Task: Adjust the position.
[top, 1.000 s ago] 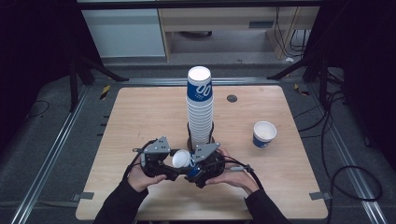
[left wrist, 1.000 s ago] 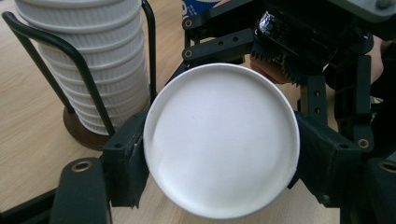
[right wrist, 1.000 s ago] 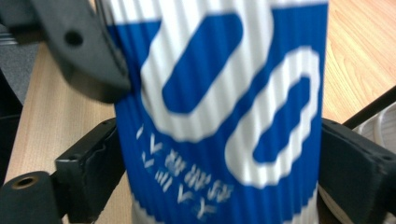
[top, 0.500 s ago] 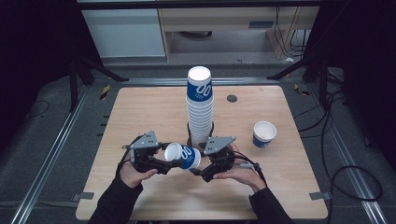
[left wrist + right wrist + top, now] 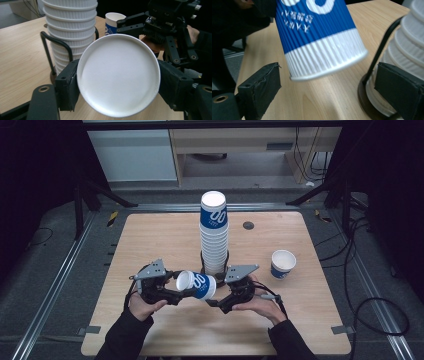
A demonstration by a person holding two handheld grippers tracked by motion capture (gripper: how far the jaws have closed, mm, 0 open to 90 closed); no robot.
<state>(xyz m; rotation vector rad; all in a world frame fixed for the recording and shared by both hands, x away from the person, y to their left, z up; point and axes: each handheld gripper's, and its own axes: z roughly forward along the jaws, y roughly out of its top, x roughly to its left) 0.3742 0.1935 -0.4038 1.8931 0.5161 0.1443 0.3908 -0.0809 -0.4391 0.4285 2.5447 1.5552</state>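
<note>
A: We see the left gripper point(image 5: 172, 292) clenched on a blue-and-white ribbed paper cup point(image 5: 196, 285), which lies on its side in the air above the wooden table point(image 5: 150, 240), just in front of the tall cup stack point(image 5: 214, 232).

B: Agreed. In the left gripper view the cup's point(image 5: 118, 75) white round end faces us, and both black pads point(image 5: 71, 87) press its rim from either side. That grip is firm.

A: And the right gripper point(image 5: 226, 299)? In the high view it sits just right of the cup, in the person's right hand point(image 5: 260, 302).

B: Its jaws have just been opening. In the right gripper view the cup point(image 5: 322, 37) hangs tilted between the two pads point(image 5: 263, 85), but neither pad touches it. So we call those tongs released, with the cup still in the gap.

A: The blue band with white print is uppermost there, the white ribbed band toward us.

B: Yes. To the right in that view we also see the black wire holder point(image 5: 384, 50) that rings the foot of the stack point(image 5: 412, 42).

A: A single upright cup point(image 5: 282, 264) stands well apart on the right part of the table. The left gripper view catches it point(image 5: 113, 22) behind the right gripper point(image 5: 170, 30).

B: The stack point(image 5: 71, 30) stands at upper left in that view, with the holder's loop point(image 5: 50, 50) beside it.
</note>
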